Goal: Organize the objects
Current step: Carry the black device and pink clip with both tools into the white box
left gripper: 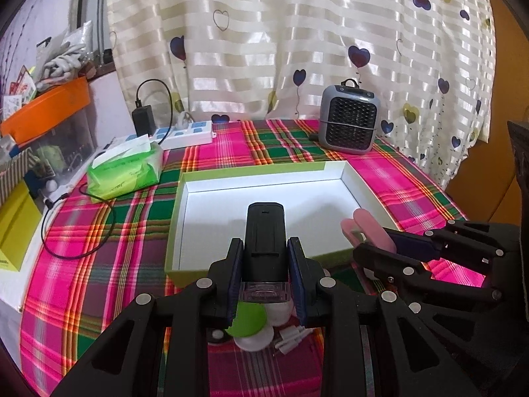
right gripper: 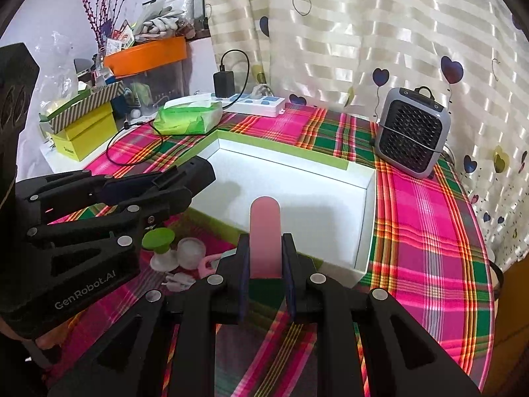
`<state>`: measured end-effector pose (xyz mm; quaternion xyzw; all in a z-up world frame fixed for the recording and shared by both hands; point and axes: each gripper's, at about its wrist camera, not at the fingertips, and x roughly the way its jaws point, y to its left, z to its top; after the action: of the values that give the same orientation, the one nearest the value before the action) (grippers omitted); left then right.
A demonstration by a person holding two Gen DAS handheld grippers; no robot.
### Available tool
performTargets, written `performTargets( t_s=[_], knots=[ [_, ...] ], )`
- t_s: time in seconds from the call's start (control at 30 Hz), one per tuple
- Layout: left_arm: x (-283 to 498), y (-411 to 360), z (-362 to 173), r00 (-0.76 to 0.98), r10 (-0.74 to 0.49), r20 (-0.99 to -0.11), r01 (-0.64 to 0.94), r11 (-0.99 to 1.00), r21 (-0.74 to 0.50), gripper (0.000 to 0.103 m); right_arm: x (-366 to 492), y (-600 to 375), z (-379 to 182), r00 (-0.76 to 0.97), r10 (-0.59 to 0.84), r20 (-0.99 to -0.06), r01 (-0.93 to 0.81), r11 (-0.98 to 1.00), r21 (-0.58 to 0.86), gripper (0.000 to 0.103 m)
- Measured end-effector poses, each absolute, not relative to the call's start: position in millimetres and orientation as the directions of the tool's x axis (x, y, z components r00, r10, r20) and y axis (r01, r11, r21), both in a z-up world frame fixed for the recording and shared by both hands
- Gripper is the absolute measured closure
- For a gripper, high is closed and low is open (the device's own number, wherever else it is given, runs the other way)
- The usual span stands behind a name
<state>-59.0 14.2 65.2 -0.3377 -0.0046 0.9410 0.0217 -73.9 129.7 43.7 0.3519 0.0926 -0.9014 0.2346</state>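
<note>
The left gripper [left gripper: 266, 264] is clamped on a black device [left gripper: 265, 231] with a clear end piece, its far end reaching over the near wall of the open white box [left gripper: 264, 195] with green outer sides. At 3 o'clock in the left wrist view the right gripper [left gripper: 385, 243] comes in from the side; in its own view the right gripper [right gripper: 265, 258] is clamped on a flat pink bar [right gripper: 265, 235], whose rounded tip points over the box [right gripper: 330, 205] interior. Just under the left gripper, on the plaid tablecloth [left gripper: 99, 264], sit a green-capped white piece [left gripper: 249, 321], a small white round jar [right gripper: 191, 249] and white plugs [left gripper: 292, 339]; a pink clip [right gripper: 208, 263] lies beside them. Beyond the box, at 1 o'clock, a grey fan heater [left gripper: 348, 119] stands on the cloth. At 11 o'clock lie a green tissue pack [left gripper: 127, 168] and a white power strip [left gripper: 185, 134] with a black charger [left gripper: 143, 120] plugged in. At 9 o'clock a yellow box [left gripper: 15, 228] sits at the table edge
</note>
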Motion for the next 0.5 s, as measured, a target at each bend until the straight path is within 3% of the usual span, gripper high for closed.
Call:
performTargets(
  t_s=[0.5],
  knots=[
    [-102,11,55,-0.752,0.023,-0.658,-0.024,-1.000,-0.007,0.078,-115,124,36,-0.636,-0.330,-0.698,0.468,-0.883,-0.009,0.085]
  ],
)
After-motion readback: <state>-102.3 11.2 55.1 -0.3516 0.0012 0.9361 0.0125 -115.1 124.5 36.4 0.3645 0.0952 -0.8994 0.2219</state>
